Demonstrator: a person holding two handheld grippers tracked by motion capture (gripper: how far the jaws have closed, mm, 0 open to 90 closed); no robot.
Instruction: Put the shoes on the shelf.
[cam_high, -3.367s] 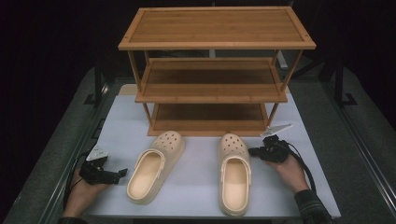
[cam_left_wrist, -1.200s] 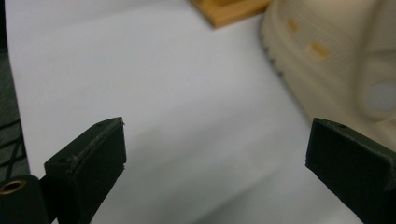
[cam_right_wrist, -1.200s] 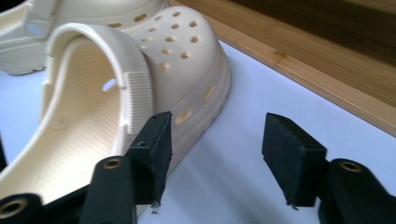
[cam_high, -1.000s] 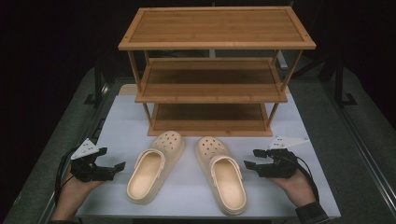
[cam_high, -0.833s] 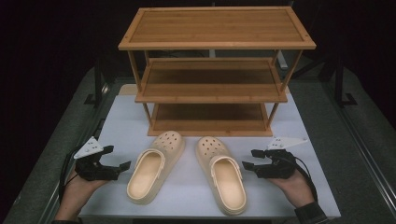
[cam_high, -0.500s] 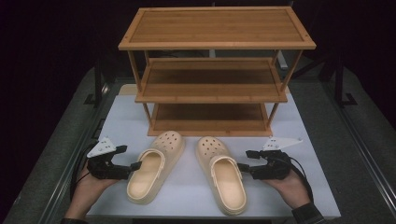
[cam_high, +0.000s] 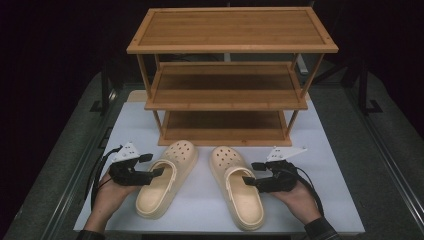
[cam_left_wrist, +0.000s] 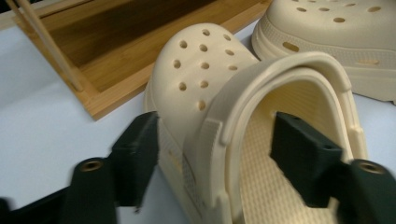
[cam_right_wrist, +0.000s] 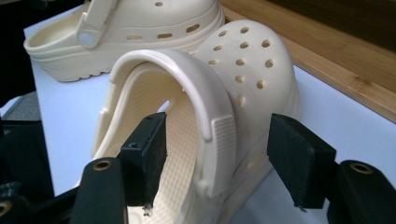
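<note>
Two cream clogs lie on the white table in front of a wooden shelf rack (cam_high: 232, 75), toes pointing toward it. My left gripper (cam_high: 151, 172) is open at the left clog (cam_high: 162, 192). In the left gripper view its jaws straddle the clog's (cam_left_wrist: 201, 60) side wall and strap, one outside and one inside the shoe, and the gripper (cam_left_wrist: 217, 161) has not closed. My right gripper (cam_high: 250, 179) is open at the right clog (cam_high: 240, 200). In the right gripper view the gripper (cam_right_wrist: 222, 161) likewise straddles that clog's (cam_right_wrist: 247, 60) outer wall.
The three-tier shelf rack's bottom board (cam_high: 225, 129) stands just beyond the clogs' toes, and its edge (cam_left_wrist: 121, 88) runs close by. The neighbouring clog (cam_right_wrist: 140, 28) lies beside each grasp. White table (cam_high: 330, 165) lies to the right, with dark floor around it.
Both grippers have moved inward from the table's sides to the clogs, and their jaws now straddle the shoes' outer walls. The right clog shifted left earlier on.
</note>
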